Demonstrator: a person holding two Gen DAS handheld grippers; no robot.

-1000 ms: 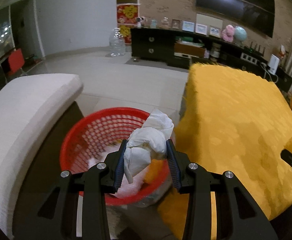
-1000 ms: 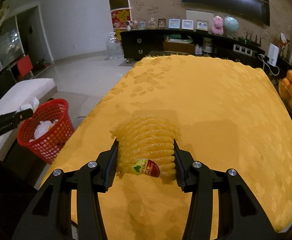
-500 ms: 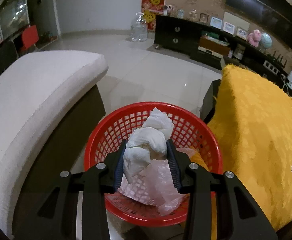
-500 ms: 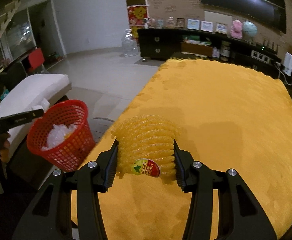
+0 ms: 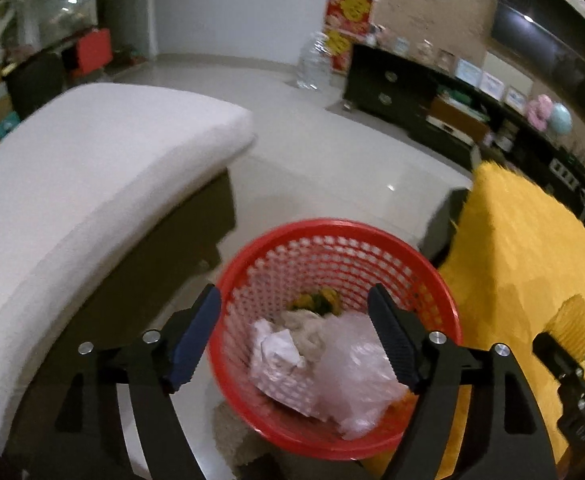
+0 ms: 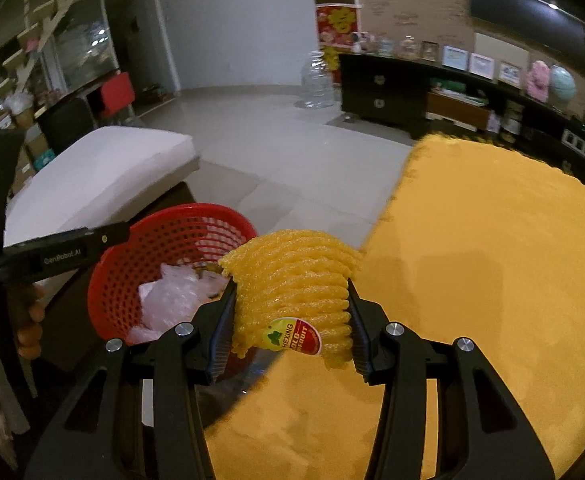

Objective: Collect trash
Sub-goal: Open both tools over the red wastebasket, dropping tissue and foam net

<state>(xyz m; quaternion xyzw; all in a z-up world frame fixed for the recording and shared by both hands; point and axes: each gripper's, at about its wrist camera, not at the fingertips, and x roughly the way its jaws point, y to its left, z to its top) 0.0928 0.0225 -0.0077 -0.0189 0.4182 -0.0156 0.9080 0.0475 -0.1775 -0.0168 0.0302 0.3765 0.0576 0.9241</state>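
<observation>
opening left tongs (image 5: 294, 336) over basket (image 5: 334, 228), foam net (image 6: 292, 292) pinched in right tongs (image 6: 290, 330)

- A red basket (image 5: 334, 232) with a lattice of small holes in its wall.
- Inside it, pale pink translucent plastic (image 5: 356, 364), crumpled white paper (image 5: 276, 350) and a bit of yellow and dark green.
- A yellow foam net sleeve (image 6: 292, 280) with ribbed ridges, bearing a red, yellow and green sticker (image 6: 294, 336).
- A golden-yellow tabletop cloth (image 6: 492, 260) with a faint mottled pattern.
- Black tools; the left tool (image 5: 296, 336) has one dark blue pad.
- A white cushioned seat (image 5: 92, 168) on a dark brown base.
- Pale grey glossy floor (image 5: 332, 160).
</observation>
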